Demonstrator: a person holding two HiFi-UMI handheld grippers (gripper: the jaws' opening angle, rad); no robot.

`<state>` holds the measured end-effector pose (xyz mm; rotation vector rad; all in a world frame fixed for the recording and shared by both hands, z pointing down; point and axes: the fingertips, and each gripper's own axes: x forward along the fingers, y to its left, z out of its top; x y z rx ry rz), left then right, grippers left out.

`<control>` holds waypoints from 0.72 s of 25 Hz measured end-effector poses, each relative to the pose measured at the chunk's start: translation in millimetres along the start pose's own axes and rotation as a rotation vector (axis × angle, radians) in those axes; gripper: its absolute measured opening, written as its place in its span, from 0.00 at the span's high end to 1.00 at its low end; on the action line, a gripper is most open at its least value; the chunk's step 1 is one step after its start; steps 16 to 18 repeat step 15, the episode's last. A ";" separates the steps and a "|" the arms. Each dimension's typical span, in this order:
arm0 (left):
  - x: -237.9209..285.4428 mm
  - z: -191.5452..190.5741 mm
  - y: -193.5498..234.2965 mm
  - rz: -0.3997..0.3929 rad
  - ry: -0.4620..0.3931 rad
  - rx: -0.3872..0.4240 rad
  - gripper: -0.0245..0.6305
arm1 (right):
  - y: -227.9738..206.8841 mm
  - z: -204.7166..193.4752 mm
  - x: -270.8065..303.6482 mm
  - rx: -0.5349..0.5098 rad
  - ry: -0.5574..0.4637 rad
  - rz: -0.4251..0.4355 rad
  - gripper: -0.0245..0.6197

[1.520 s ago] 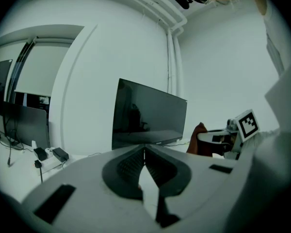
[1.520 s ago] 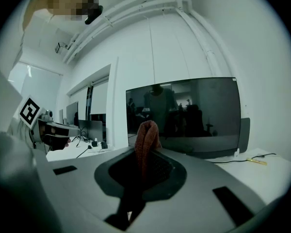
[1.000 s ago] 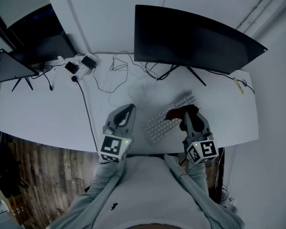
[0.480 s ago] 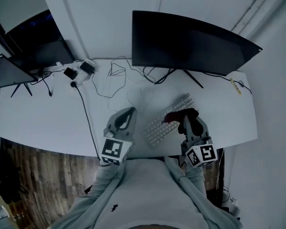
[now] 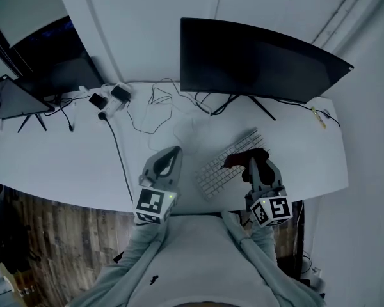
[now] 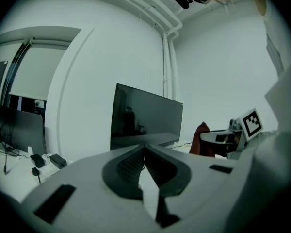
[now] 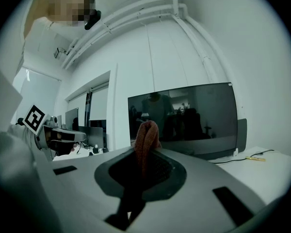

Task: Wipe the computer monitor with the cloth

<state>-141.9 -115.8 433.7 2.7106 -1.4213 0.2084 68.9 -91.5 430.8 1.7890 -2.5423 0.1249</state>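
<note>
1. Cloth, red: pinched upright between the jaws of the right tool, over the right end of the keyboard.
2. Left tool: jaws pressed together, nothing between them; positioned just left of the keyboard.
3. Monitor: dark screen, upright at the back of the desk, behind the keyboard, well apart from the cloth.
4. Loose cables: behind the keyboard, to its left.

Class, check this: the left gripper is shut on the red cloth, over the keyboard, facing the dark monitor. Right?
Wrong gripper. The right gripper view shows the right gripper shut on the red cloth; the left gripper is shut and empty. The cloth is over the keyboard, facing the dark monitor.
</note>
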 end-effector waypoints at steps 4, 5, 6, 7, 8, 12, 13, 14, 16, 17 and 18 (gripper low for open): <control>-0.6 -0.5 6.7 0.004 0.001 0.003 0.93 | 0.8 0.5 1.8 0.002 -0.003 -0.006 0.91; -0.7 -1.0 7.2 0.004 0.002 0.001 0.93 | 1.4 -0.2 1.6 0.001 -0.001 -0.005 0.91; -0.9 -2.2 7.0 0.003 0.004 -0.001 0.93 | 1.9 -0.9 1.2 0.001 0.001 -0.004 0.91; -1.1 -3.7 6.6 0.002 0.008 -0.002 0.93 | 2.6 -1.5 0.9 -0.001 0.002 -0.003 0.91; -1.4 -4.2 6.1 -0.001 0.010 -0.002 0.93 | 3.8 -1.7 1.3 -0.005 0.004 -0.002 0.91; -1.0 -2.8 7.3 -0.011 0.007 0.001 0.93 | 10.4 -1.2 6.8 -0.020 0.002 0.003 0.91; -1.0 -3.2 8.6 -0.012 0.008 0.002 0.93 | 12.0 -1.3 8.4 -0.018 0.000 0.002 0.91; -1.2 -3.7 10.1 -0.013 0.009 0.003 0.93 | 13.5 -1.5 9.9 -0.016 -0.002 0.001 0.91; -1.4 -4.3 11.6 -0.014 0.011 0.004 0.93 | 15.1 -1.8 11.3 -0.013 -0.004 0.000 0.91; -1.4 -4.3 11.6 -0.014 0.011 0.004 0.93 | 15.1 -1.8 11.3 -0.013 -0.004 0.000 0.91; -1.4 -4.3 11.6 -0.014 0.011 0.004 0.93 | 15.1 -1.8 11.3 -0.013 -0.004 0.000 0.91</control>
